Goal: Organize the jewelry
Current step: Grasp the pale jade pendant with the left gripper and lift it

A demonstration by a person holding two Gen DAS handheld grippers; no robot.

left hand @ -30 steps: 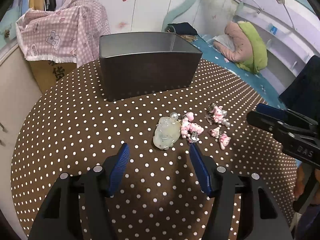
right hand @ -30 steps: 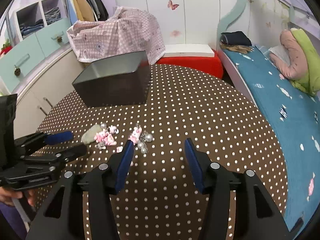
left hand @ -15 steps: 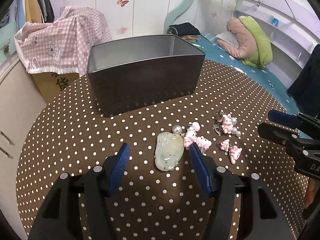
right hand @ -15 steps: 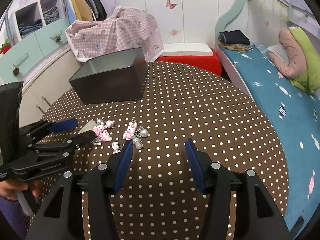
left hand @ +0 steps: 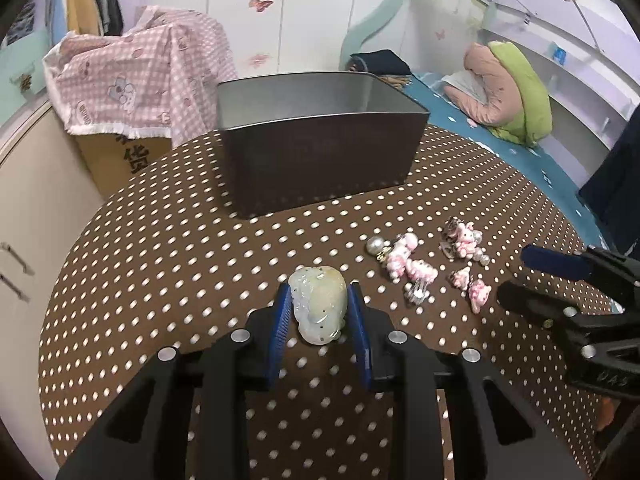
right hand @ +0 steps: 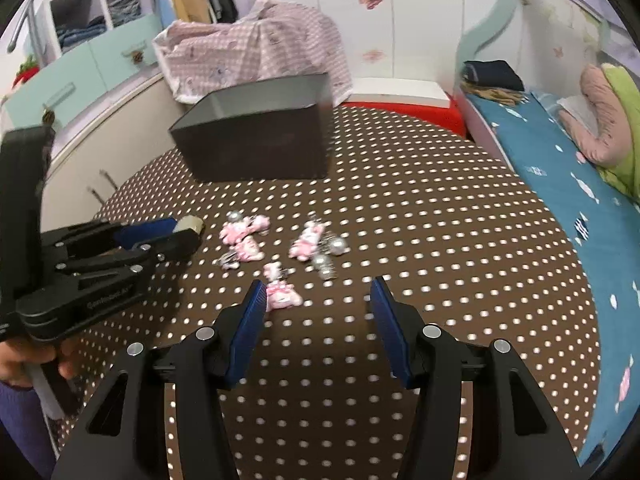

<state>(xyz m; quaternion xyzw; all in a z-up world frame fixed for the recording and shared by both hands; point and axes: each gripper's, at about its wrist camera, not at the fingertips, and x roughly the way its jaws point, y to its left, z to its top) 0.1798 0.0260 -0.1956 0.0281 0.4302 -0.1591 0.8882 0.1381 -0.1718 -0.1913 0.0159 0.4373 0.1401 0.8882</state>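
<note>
My left gripper (left hand: 320, 304) is shut on a pale green jade pendant (left hand: 319, 303) that lies on the brown polka-dot table (left hand: 180, 280). It shows from the side in the right wrist view (right hand: 188, 228), the pendant (right hand: 191, 223) peeking out at its tips. Several pink charm pieces with pearls (left hand: 404, 260) lie to the right of the pendant. My right gripper (right hand: 318, 304) is open and empty, low over the table, with one pink charm (right hand: 280, 294) next to its left finger. A dark grey open box (left hand: 320, 140) stands behind.
A pink checked cloth (left hand: 148, 76) covers a cardboard box behind the table. A blue bed (right hand: 580, 184) with a pink and green bundle runs along the right. White cabinets (left hand: 32, 200) stand at the left. The table's round edge curves close on both sides.
My left gripper moved forward and closed its jaws on the jade pendant. My right gripper moved forward and down towards the pink charms, staying open.
</note>
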